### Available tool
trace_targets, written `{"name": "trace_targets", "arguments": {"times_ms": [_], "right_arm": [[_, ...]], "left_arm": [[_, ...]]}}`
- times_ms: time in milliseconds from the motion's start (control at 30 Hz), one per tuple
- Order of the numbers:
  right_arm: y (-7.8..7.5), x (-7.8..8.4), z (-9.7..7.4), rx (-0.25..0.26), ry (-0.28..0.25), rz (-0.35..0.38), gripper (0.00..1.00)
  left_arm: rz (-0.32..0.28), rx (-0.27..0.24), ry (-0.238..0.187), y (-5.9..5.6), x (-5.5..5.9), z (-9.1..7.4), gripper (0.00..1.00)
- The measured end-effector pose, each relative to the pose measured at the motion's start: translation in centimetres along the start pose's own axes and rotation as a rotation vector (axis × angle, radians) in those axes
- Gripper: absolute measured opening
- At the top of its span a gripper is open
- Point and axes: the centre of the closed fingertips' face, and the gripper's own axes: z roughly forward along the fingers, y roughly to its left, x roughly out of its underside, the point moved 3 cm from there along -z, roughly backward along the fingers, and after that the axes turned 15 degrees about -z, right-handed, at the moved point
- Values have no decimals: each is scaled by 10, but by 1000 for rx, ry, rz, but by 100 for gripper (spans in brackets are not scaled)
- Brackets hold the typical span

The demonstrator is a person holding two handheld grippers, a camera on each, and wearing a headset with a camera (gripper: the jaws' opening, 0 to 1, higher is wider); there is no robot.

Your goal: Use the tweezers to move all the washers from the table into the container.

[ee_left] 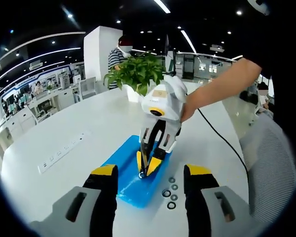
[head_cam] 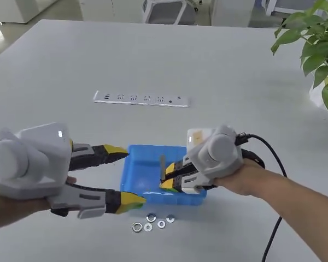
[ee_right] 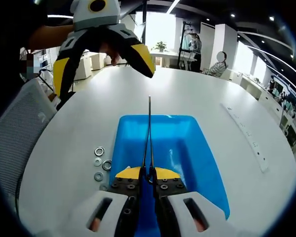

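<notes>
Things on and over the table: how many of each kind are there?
Washers: 5
Blue container: 1
Tweezers: 1
Power strip: 1
Plant: 1
Tools: 2, left tool and right tool
Total: 11
</notes>
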Motion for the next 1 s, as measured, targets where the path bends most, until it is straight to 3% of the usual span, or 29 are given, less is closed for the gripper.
{"name": "trace_targets", "arguments": {"times_ms": [433, 800, 1000], "right_arm": [[0, 0, 1, -1, -3, -16, 9], [0, 0, 2, -7, 4, -37, 9], [0, 0, 1, -8, 2, -42, 9]], "left_arm": [[64, 50, 27, 12, -10, 30, 32], [69, 98, 54, 14, -9, 50, 27], [81, 126, 75, 13, -6, 57, 19]]}}
